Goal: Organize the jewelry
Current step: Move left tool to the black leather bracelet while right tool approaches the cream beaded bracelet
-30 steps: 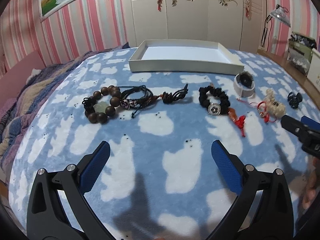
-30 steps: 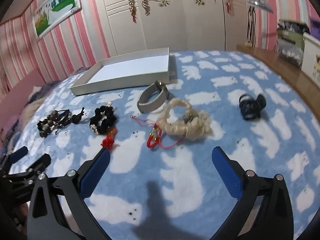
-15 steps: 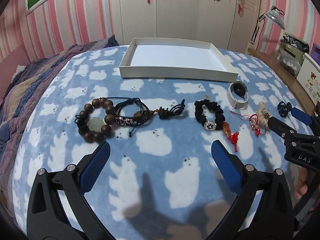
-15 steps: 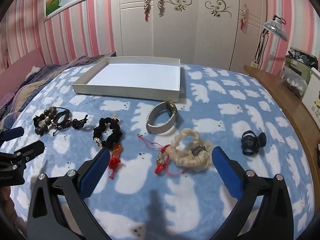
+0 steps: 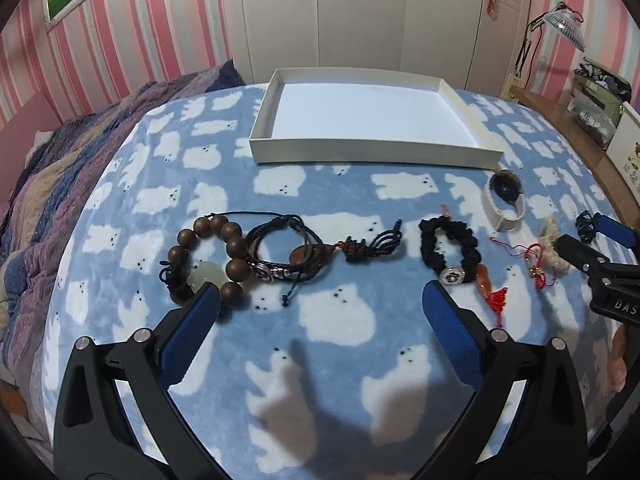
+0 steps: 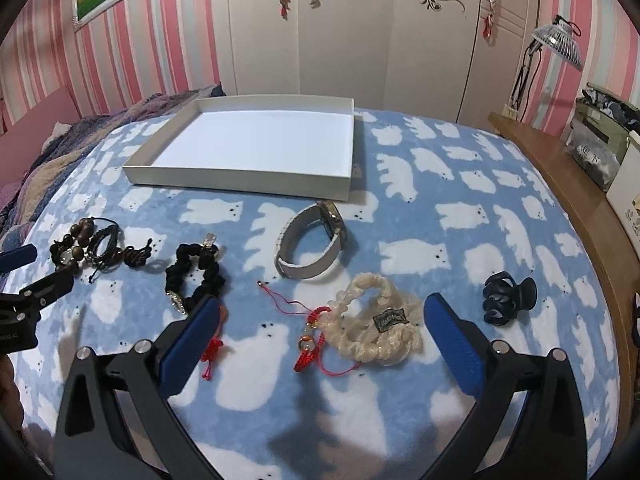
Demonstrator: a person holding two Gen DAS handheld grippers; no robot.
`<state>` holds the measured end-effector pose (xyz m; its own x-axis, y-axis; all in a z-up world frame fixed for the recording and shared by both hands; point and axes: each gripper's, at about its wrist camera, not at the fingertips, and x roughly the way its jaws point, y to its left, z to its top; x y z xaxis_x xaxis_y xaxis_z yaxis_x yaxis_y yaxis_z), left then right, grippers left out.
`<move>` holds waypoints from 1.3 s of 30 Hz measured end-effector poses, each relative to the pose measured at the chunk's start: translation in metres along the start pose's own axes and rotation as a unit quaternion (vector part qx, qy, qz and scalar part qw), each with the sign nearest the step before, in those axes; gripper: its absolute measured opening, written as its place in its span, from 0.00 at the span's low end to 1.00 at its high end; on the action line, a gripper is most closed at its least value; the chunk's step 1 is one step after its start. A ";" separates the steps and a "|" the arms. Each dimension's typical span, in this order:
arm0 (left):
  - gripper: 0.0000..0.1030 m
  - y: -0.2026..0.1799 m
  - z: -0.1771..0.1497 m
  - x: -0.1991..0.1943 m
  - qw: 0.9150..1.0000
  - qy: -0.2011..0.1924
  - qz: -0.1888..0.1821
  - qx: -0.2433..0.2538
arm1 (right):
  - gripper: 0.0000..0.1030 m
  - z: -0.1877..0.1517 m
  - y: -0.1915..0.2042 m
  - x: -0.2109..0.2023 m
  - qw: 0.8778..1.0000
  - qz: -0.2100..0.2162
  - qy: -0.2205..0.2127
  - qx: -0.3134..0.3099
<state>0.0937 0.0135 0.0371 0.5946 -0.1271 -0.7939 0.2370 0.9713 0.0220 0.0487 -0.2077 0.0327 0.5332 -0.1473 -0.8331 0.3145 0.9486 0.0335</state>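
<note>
A: Start at the left edge of the blanket point(image 5: 344, 320). What lies there?

B: A wooden bead bracelet point(image 5: 208, 258) with a pale green stone, nearest the left edge. Touching its right side is a black braided cord bracelet point(image 5: 286, 254) with silver beads, and a brown pendant on a dark knotted cord point(image 5: 372, 244) trails on from that.

A: And the left gripper point(image 5: 318, 312)?

B: Spread wide and holding nothing, above the near part of the blanket. Its left finger overlaps the bead bracelet in the left wrist view; I cannot tell if they touch.

A: Moving toward the middle?

B: A black scrunchie bracelet point(image 6: 196, 276) with a round silver charm, and an orange bead with a red tassel point(image 6: 210, 354) hanging off its near side. Behind the whole row, toward the far edge, sits the white tray point(image 6: 240, 178), with nothing in it.

A: Right of the scrunchie?

B: A grey-strapped watch point(image 6: 310, 246) standing on its band, near the tray's right front corner. Closer in, a red string bracelet point(image 6: 310, 338) lies against a cream scrunchie point(image 6: 374, 326) with a dark label.

A: The right gripper point(image 6: 318, 332)?

B: Also spread wide, empty, hovering so that the red string and cream scrunchie fall between its fingers.

A: Anything farther right?

B: A black claw hair clip point(image 6: 506, 300), apart from the rest, near the blanket's right edge. Beyond it runs a wooden ledge point(image 6: 560, 168).
</note>
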 end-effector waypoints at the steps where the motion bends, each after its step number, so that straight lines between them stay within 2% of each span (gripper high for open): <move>1: 0.97 0.001 0.002 0.002 1.000 0.002 0.003 0.000 | 0.98 0.001 0.000 0.002 1.000 0.002 0.008 0.001; 5: 0.96 0.000 0.007 0.012 1.000 0.011 0.002 0.004 | 0.98 0.005 -0.003 0.012 0.999 0.004 0.030 0.012; 9: 0.88 0.003 0.011 0.025 1.000 0.028 -0.011 -0.002 | 0.98 0.007 -0.003 0.021 0.999 0.000 0.042 0.000; 10: 0.84 0.004 0.013 0.029 0.999 0.033 -0.011 -0.005 | 0.93 0.007 -0.003 0.024 0.999 -0.004 0.045 -0.005; 11: 0.82 0.005 0.014 0.033 0.999 0.038 -0.011 -0.007 | 0.84 0.008 -0.002 0.027 0.999 -0.006 0.049 -0.009; 13: 0.71 0.007 0.016 0.040 0.998 0.050 -0.020 -0.012 | 0.71 0.008 -0.003 0.035 0.998 -0.003 0.066 -0.011; 15: 0.70 0.004 0.017 0.044 0.998 0.054 -0.026 -0.010 | 0.69 0.007 -0.004 0.039 0.997 0.002 0.075 -0.008; 17: 0.70 -0.002 0.018 0.045 0.998 0.050 -0.027 0.000 | 0.59 0.007 -0.003 0.041 0.997 0.006 0.080 -0.008; 18: 0.64 -0.008 0.018 0.046 0.998 0.049 -0.029 0.009 | 0.57 0.006 -0.003 0.042 0.996 0.008 0.084 -0.008; 19: 0.56 -0.011 0.019 0.047 0.998 0.050 -0.029 0.014 | 0.56 0.007 -0.003 0.043 0.996 0.009 0.086 -0.008; 20: 0.54 -0.014 0.019 0.048 0.998 0.054 -0.031 0.019 | 0.56 0.006 -0.003 0.044 0.996 0.010 0.089 -0.007; 26: 0.53 -0.005 0.020 0.053 0.998 0.059 -0.030 0.006 | 0.54 0.006 -0.004 0.046 0.995 0.007 0.095 -0.005; 30: 0.45 0.005 0.021 0.060 0.997 0.070 -0.027 -0.004 | 0.51 0.006 -0.006 0.051 0.995 0.007 0.101 0.001; 32: 0.42 0.003 0.020 0.065 0.997 0.074 -0.023 -0.001 | 0.45 0.005 -0.007 0.054 0.994 0.005 0.107 0.001; 37: 0.27 0.000 0.022 0.070 0.997 0.075 -0.015 0.006 | 0.38 0.003 -0.011 0.058 0.993 0.004 0.116 0.010; 39: 0.25 0.000 0.022 0.071 0.997 0.076 -0.012 0.008 | 0.35 0.002 -0.012 0.059 0.993 0.003 0.119 0.013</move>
<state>0.1528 -0.0003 -0.0059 0.4657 -0.1167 -0.8772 0.2633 0.9646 0.0114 0.0784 -0.2286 -0.0158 0.3356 -0.0697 -0.9394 0.3334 0.9415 0.0493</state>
